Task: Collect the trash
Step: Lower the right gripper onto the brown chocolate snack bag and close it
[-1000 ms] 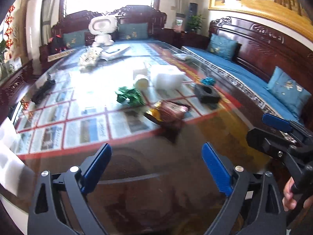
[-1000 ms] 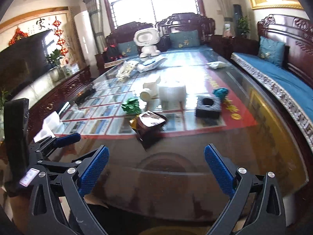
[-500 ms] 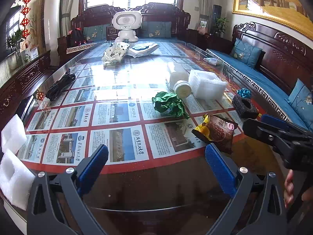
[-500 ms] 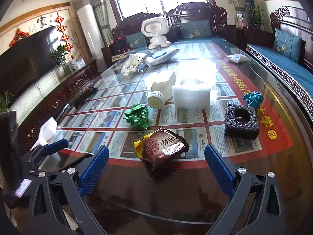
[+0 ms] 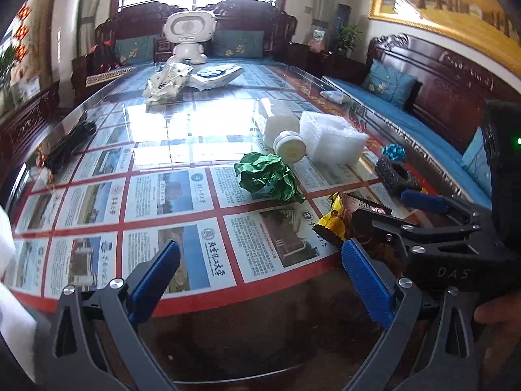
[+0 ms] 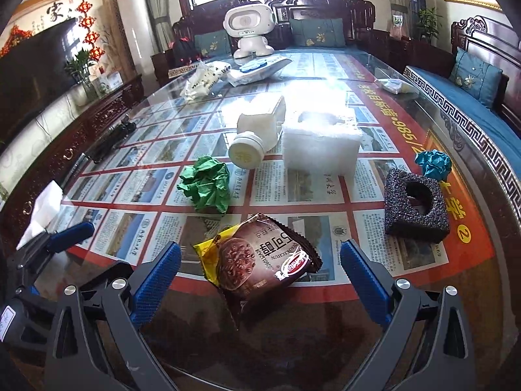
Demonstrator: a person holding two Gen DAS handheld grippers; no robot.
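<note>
A brown and yellow snack wrapper (image 6: 260, 260) lies on the glass table, just ahead of my open right gripper (image 6: 259, 277) and between its blue pads. In the left wrist view the wrapper (image 5: 332, 221) is partly hidden behind the right gripper (image 5: 390, 208). My left gripper (image 5: 259, 280) hovers open over the table's near edge with nothing in it. Beyond the wrapper lie a crumpled green paper (image 6: 206, 185), a white bottle (image 6: 254, 137) on its side, a white foam block (image 6: 320, 148), a black foam block (image 6: 415, 208) with a hole, and a teal paper ball (image 6: 433, 163).
The long glass table (image 6: 293, 342) covers printed sheets. At its far end stand a white robot toy (image 6: 249, 29), plastic bags (image 6: 202, 78) and a packet. A black cable (image 5: 68, 143) lies at the left edge, white foam (image 5: 9, 293) at the near left. Dark wooden sofas surround the table.
Both grippers have moved forward over the table toward the trash. The snack wrapper now sits between the right gripper's pads, and the right gripper reaches further into the left wrist view.
</note>
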